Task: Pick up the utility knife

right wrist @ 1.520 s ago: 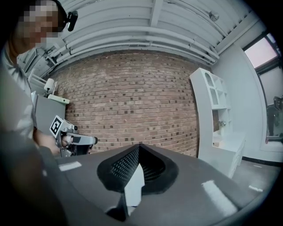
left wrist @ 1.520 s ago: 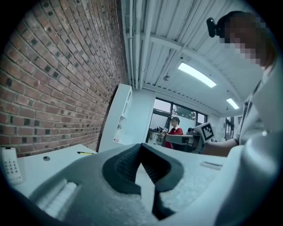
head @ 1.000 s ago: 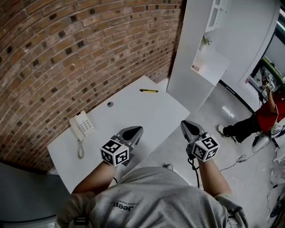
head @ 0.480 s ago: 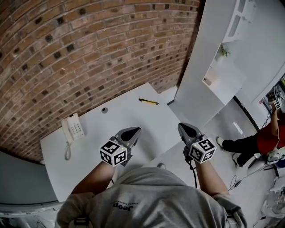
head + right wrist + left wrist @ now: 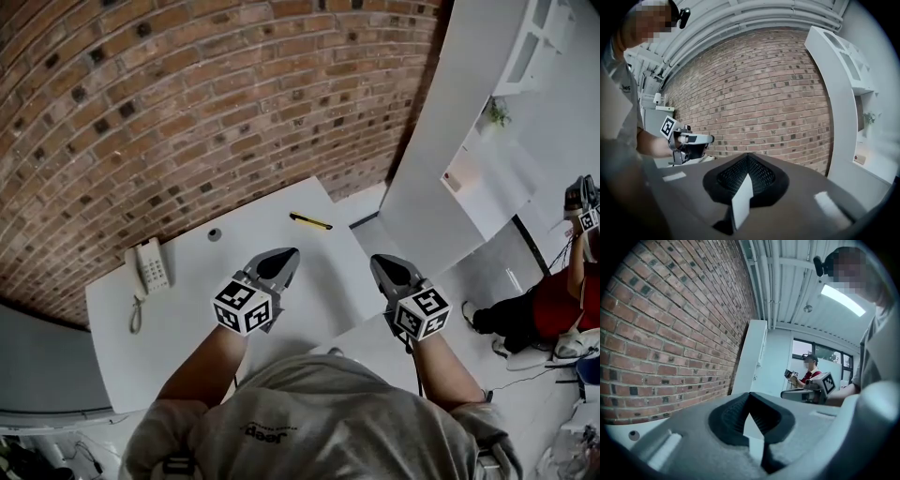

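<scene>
The utility knife [image 5: 310, 221] is lying flat on the white worktop [image 5: 159, 337], well to the right of the telephone [image 5: 147, 267] and a little farther from the person. The left gripper [image 5: 287, 254] is hovering above the worktop, to the right of the telephone and short of the knife, with its jaws resting together and holding nothing (the tips are meeting in the left gripper view). The right gripper [image 5: 377, 262] is hanging farther right of the telephone, its jaws likewise together and empty. Both grippers are standing well apart from the knife.
</scene>
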`<state>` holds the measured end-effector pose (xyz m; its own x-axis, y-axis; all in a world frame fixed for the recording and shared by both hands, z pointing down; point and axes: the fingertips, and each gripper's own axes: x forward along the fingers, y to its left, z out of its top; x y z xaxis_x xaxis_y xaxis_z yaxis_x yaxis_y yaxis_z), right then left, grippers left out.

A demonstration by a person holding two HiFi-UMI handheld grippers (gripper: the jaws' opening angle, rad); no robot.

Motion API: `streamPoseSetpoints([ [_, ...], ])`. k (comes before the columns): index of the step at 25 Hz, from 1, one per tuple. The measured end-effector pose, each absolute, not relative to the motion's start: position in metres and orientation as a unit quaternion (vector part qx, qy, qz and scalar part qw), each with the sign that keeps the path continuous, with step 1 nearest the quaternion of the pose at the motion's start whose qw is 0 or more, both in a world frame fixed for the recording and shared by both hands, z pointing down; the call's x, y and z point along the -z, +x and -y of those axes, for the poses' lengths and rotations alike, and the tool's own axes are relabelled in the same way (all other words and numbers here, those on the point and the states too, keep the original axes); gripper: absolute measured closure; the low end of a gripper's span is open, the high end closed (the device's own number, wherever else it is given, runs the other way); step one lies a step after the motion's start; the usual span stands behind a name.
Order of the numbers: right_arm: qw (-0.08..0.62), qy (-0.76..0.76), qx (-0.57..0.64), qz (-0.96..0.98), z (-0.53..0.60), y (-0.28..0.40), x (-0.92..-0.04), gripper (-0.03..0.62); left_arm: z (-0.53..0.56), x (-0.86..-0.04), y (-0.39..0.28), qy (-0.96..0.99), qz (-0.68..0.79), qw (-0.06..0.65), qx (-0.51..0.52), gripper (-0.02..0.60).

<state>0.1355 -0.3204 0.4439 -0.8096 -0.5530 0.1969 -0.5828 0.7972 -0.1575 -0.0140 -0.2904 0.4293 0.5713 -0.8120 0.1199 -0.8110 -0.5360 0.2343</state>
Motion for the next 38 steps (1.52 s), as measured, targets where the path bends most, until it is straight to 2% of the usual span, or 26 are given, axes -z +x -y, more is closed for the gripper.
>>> streamPoseSetpoints([
  [6, 0.055, 0.324, -0.109, 0.938, 0.342, 0.117, -0.441, 0.585, 0.314, -0.44, -0.037, 0.89, 0.434, 0.138, -0.012, 0.583],
  [10, 0.071, 0.347, -0.109, 0.929, 0.351, 0.116, -0.449, 0.585, 0.329, -0.439, -0.054, 0.894, 0.425, 0.142, -0.011, 0.583],
  [20, 0.079, 0.347, -0.119, 0.927, 0.366, 0.113, -0.456, 0.585, 0.34, -0.448, -0.043, 0.9, 0.407, 0.154, -0.002, 0.583],
  [21, 0.078, 0.345, -0.12, 0.928, 0.367, 0.112, -0.457, 0.585, 0.341, -0.45, -0.042, 0.904, 0.399, 0.153, -0.012, 0.568],
  [22, 0.076, 0.342, -0.122, 0.928, 0.369, 0.111, -0.458, 0.585, 0.343, -0.455, -0.041, 0.908, 0.39, 0.15, -0.031, 0.449],
  [23, 0.073, 0.339, -0.124, 0.93, 0.37, 0.108, -0.458, 0.585, 0.345, -0.461, -0.041, 0.912, 0.381, 0.141, -0.057, 0.384],
  [24, 0.069, 0.335, -0.127, 0.931, 0.371, 0.105, -0.458, 0.585, 0.35, -0.468, -0.042, 0.915, 0.374, 0.125, -0.088, 0.36],
  [28, 0.071, 0.33, -0.133, 0.932, 0.376, 0.103, -0.469, 0.585, 0.372, -0.498, -0.05, 0.917, 0.337, 0.055, -0.204, 0.356],
  [38, 0.098, 0.322, -0.127, 0.933, 0.415, 0.101, -0.515, 0.585, 0.447, -0.591, -0.046, 0.895, 0.216, -0.014, -0.389, 0.353],
])
